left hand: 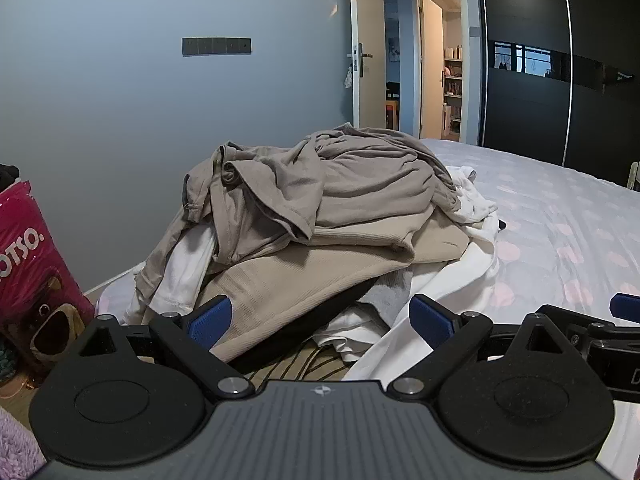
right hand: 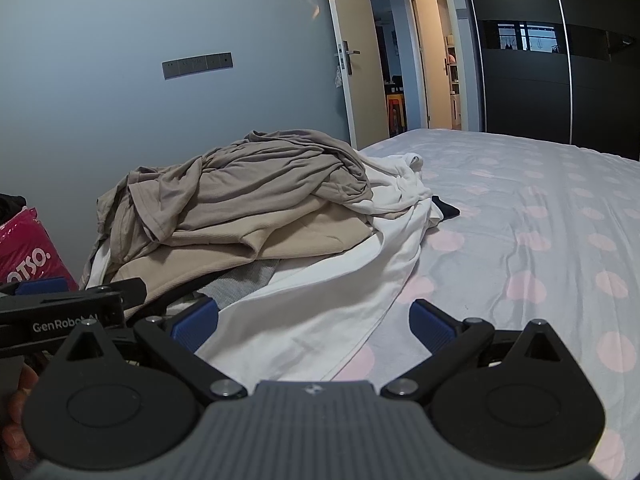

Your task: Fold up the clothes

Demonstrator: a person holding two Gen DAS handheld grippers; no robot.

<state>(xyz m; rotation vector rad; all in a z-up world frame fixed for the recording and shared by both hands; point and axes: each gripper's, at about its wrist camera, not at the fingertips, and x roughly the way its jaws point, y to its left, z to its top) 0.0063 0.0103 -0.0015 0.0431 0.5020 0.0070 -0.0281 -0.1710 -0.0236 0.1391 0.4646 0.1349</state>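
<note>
Taupe jersey garment [left hand: 320, 184] crumpled on top of a heap of clothes [left hand: 280, 248] at the left edge of the bed [left hand: 560, 216], close to the grey wall [left hand: 120, 100]. Beneath it a beige ribbed piece [left hand: 288, 280], then a grey one [left hand: 390, 292] and several white ones. White garment [right hand: 320, 320] trailing from the heap toward the cameras, spread flat over the dotted sheet. Small dark item [right hand: 446, 208] poking out at the heap's far right side.

Left gripper [left hand: 320, 320] low before the heap, blue-padded fingers [left hand: 210, 320] spread wide, nothing between them, beige fabric just ahead. Right gripper [right hand: 316, 320] alongside, fingers [right hand: 432, 324] equally wide apart and empty, poised over the white garment's near hem. Pink bag [left hand: 36, 272] standing left of the bed. Open doorway [left hand: 420, 60] and dark wardrobe [left hand: 560, 60] behind.
</note>
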